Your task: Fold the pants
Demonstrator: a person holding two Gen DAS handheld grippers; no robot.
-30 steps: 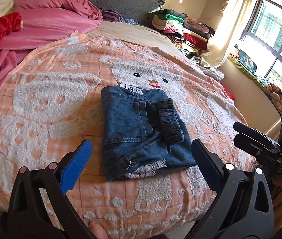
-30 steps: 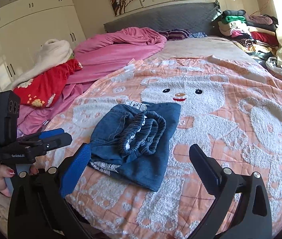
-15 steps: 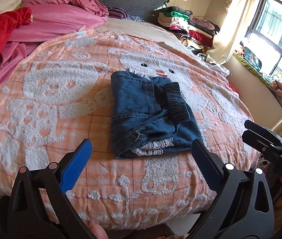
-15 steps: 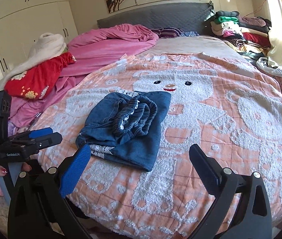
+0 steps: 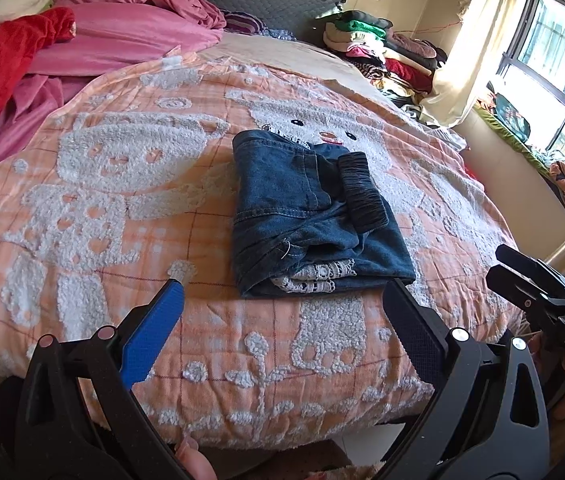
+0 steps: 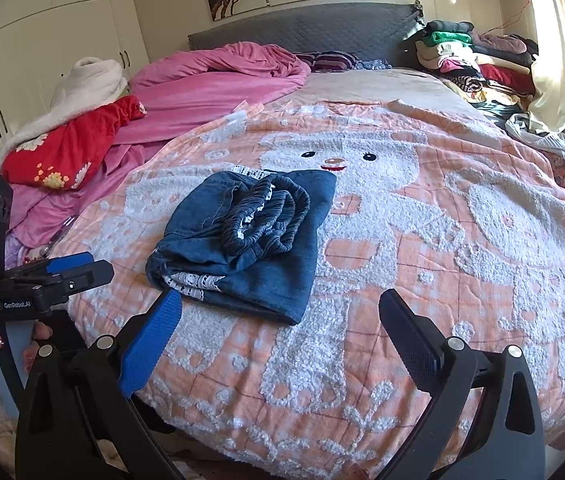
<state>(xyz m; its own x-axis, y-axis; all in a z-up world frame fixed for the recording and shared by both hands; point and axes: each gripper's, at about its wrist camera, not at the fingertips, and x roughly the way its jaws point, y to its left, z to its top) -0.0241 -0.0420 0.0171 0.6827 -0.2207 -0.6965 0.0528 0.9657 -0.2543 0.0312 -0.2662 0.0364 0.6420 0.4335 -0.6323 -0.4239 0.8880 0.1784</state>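
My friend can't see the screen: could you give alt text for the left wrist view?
Folded denim pants lie on an orange bear-print blanket. The open, empty left gripper sits back from them, the right gripper at the right edge.

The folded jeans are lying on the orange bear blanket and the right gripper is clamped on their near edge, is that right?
Not quite. The folded jeans do lie on the orange bear blanket, but the right gripper is not clamped on them. The right wrist view shows it open, its fingers spread wide, holding nothing, short of the jeans' near edge. The left gripper is open too.
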